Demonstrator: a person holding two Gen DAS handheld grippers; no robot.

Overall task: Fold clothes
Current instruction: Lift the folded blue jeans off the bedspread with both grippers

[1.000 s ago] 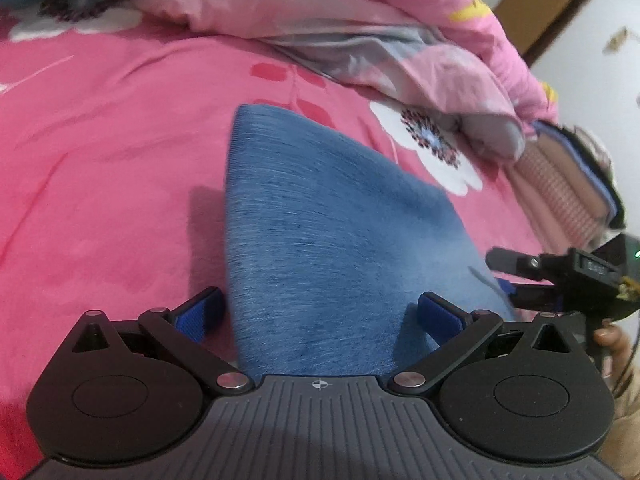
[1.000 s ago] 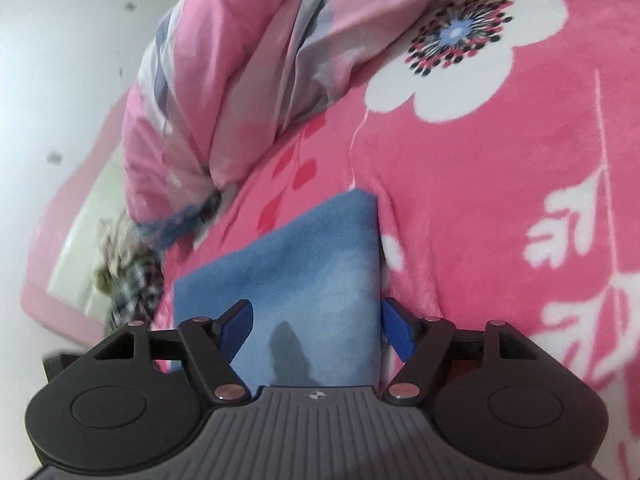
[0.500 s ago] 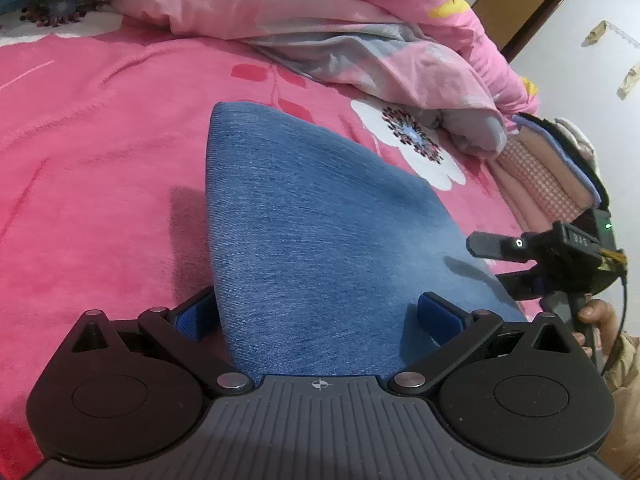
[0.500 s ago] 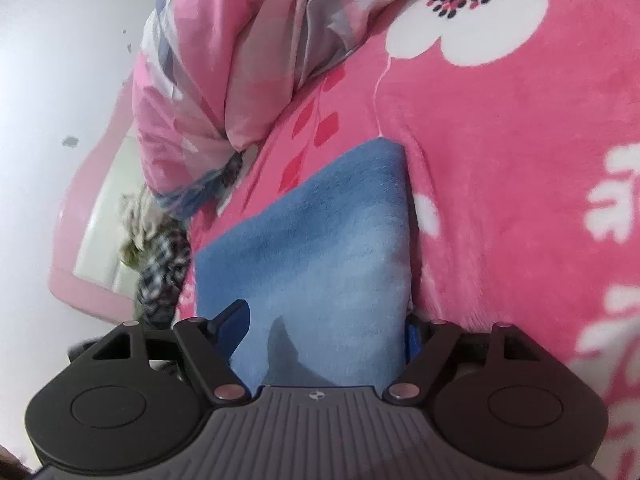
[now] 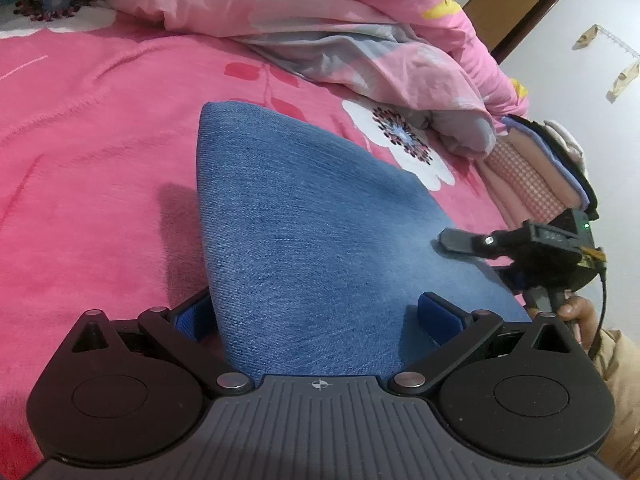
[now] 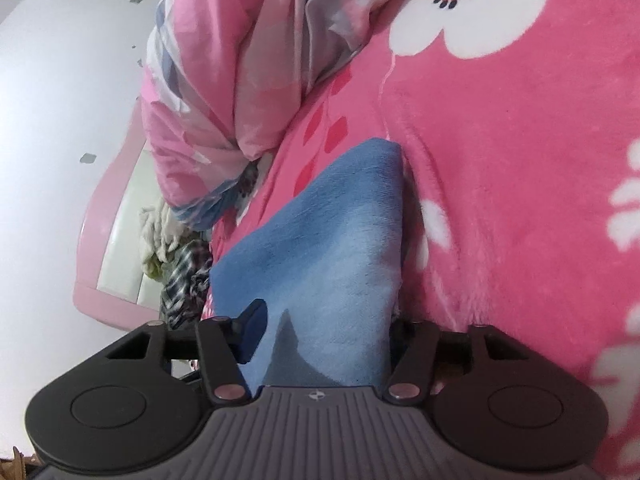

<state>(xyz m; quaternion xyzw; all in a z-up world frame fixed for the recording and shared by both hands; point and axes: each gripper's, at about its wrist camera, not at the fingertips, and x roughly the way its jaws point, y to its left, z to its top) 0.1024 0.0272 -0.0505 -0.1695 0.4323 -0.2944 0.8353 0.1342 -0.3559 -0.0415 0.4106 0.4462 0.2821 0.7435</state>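
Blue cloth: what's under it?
Pink floral blanket shows all around the blue cloth, so it likely lies on that. The covered patch and the cloth's lower layers are hidden.

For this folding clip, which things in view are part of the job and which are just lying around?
Part of the job:
- blue cloth, folded on the bed
- left tongs, open around its near edge
- right tongs, open around another edge

Lying about:
- pink quilt, bunched up
- stacked clothes at the bedside
- pink floral blanket underneath

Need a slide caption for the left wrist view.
Left gripper open around a blue cloth on a pink bed; right gripper at its edge.
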